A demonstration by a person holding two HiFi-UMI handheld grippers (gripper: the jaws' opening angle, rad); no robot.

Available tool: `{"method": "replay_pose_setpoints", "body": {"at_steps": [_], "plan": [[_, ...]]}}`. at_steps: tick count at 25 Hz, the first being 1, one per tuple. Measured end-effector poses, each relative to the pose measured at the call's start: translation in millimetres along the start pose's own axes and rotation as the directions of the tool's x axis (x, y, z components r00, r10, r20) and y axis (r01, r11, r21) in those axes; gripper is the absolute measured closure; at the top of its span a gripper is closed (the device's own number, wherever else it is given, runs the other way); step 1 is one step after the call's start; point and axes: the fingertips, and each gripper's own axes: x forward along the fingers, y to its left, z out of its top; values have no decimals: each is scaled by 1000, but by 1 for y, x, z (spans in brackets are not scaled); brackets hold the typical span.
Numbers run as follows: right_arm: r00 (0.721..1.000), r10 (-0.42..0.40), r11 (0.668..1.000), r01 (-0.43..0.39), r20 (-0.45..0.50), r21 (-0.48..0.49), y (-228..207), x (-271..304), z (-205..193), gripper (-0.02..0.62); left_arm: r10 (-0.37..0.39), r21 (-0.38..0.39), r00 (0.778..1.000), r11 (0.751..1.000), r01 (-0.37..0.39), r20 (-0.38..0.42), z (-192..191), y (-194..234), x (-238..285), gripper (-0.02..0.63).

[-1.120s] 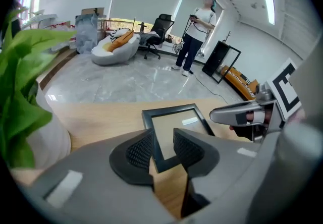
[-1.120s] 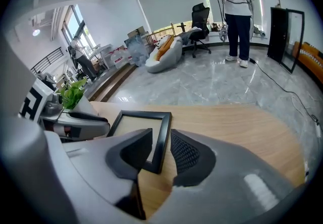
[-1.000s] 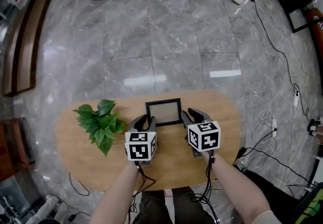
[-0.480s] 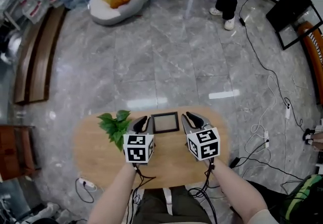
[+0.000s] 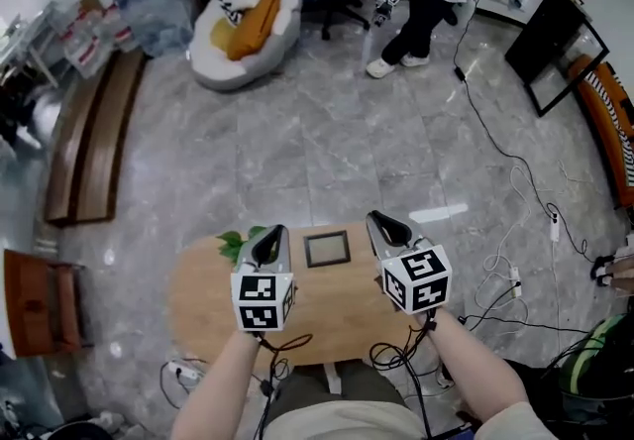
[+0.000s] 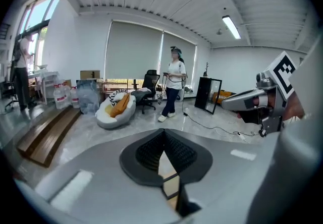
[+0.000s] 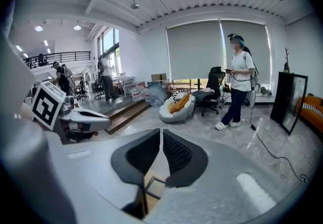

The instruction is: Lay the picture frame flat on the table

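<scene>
Having just closed empty, left tongs [image 5: 272, 233], right tongs [image 5: 376, 220], rectangular frame [image 5: 327, 249], oval wooden table [image 5: 203, 299]

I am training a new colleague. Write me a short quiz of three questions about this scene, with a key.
1. Choose one: what stands on the table beside the picture frame, at its left in the head view? A) a green plant B) a mug C) a lamp
2. True or false: the picture frame stands upright.
3. In one word: what do the left gripper and the right gripper hold?
Key: 1 A. 2 False: it lies flat. 3 Nothing: both are above the table; their jaws have just been closing with nothing between them and now stand together.
</scene>
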Motion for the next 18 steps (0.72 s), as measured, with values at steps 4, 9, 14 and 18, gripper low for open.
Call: {"method": "replay_pose_setpoints", "body": {"at_steps": [4, 9, 14, 18], "plan": [[994, 1, 1000, -1, 106, -2, 17, -48, 48, 581, -6, 14, 991, 1000, 5, 135, 51, -8, -48, 586], [972, 23, 1000, -21, 233, -12, 51, -108, 87, 592, -21, 72, 971, 997, 4, 238, 88, -24, -104, 586], [936, 44, 998, -24, 349, -61, 80, -169, 123, 594, -19, 119, 947, 993, -20, 320, 117, -39, -156, 586], [904, 63, 991, -7, 422, -133, 101, -212, 145, 594, -2, 119, 925, 992, -47, 379, 134, -43, -198, 586]]}}
